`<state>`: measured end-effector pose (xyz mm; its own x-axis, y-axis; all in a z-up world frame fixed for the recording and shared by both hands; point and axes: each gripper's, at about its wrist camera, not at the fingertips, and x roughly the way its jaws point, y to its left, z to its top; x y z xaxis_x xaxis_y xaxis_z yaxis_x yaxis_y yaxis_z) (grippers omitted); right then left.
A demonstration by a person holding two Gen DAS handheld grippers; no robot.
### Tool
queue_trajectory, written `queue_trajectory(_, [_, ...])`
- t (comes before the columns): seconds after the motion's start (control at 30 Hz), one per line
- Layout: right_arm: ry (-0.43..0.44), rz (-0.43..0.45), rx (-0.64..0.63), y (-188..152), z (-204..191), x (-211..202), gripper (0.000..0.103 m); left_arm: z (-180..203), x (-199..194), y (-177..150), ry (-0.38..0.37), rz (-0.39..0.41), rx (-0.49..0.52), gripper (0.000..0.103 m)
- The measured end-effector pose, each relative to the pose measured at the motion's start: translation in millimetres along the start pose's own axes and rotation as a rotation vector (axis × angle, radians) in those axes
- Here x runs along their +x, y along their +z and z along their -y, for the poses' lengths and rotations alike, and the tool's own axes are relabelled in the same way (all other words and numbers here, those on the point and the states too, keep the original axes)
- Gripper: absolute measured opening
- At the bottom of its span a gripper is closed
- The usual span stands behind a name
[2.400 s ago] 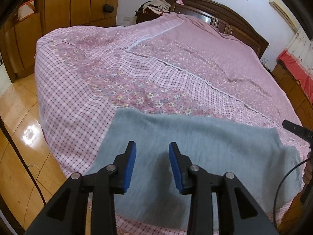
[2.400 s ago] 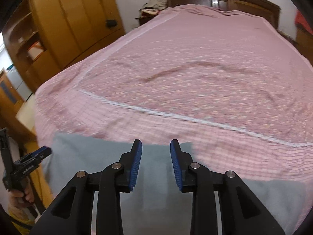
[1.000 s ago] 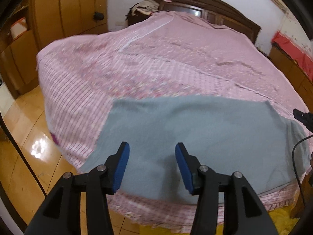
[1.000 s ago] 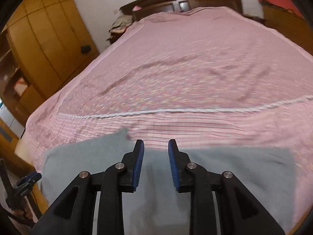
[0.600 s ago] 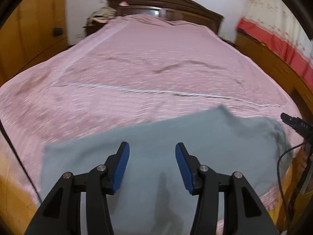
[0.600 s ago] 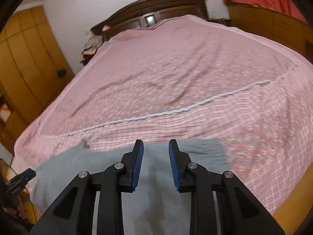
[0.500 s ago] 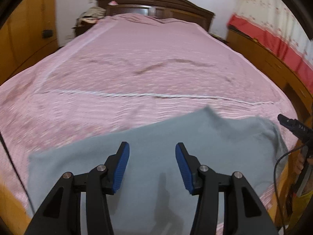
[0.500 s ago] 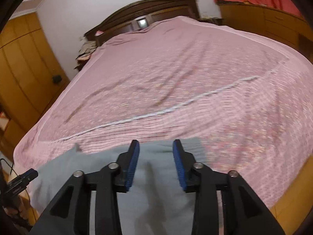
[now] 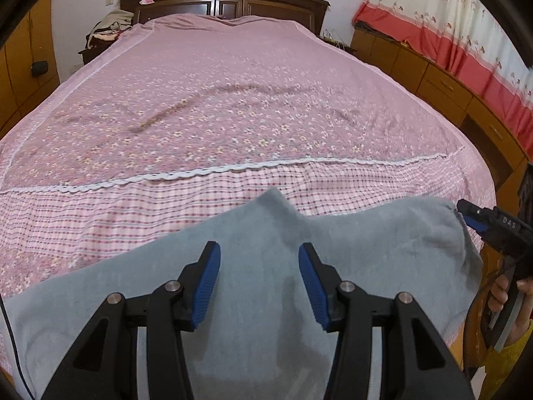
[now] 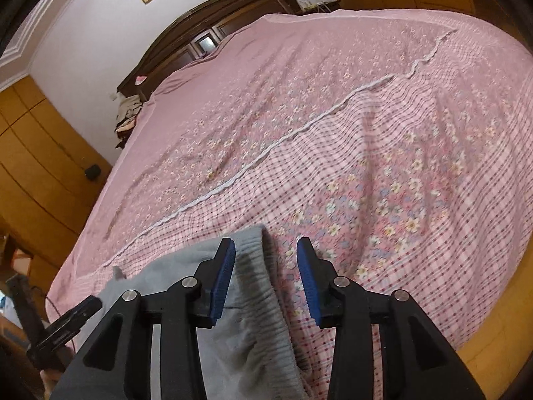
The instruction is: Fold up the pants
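Grey pants (image 9: 260, 243) lie flat along the bed's (image 9: 233, 106) near edge, both my tongs released: left gripper (image 9: 258, 283) hovers mid-cloth, right gripper (image 10: 265, 281) straddles the waistband (image 10: 263, 286), which I'd clamp next.

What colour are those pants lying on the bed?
Plain grey pants, with a ribbed waistband; the colour shows best in the left wrist view.
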<state>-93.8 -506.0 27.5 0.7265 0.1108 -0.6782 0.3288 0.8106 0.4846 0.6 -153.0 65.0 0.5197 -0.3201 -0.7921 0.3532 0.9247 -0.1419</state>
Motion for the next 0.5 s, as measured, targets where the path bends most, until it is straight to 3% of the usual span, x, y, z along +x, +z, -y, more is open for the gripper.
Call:
queue_trajectory(0.13, [0.007, -0.005, -0.004, -2, -3, 4, 0.045, 5, 11, 2, 0.009, -0.017, 0.004, 0.052])
queue_trajectory(0.5, [0.014, -0.036, -0.025, 4, -11, 42, 0.048, 20, 36, 3, 0.033, -0.026, 0.031, 0.052])
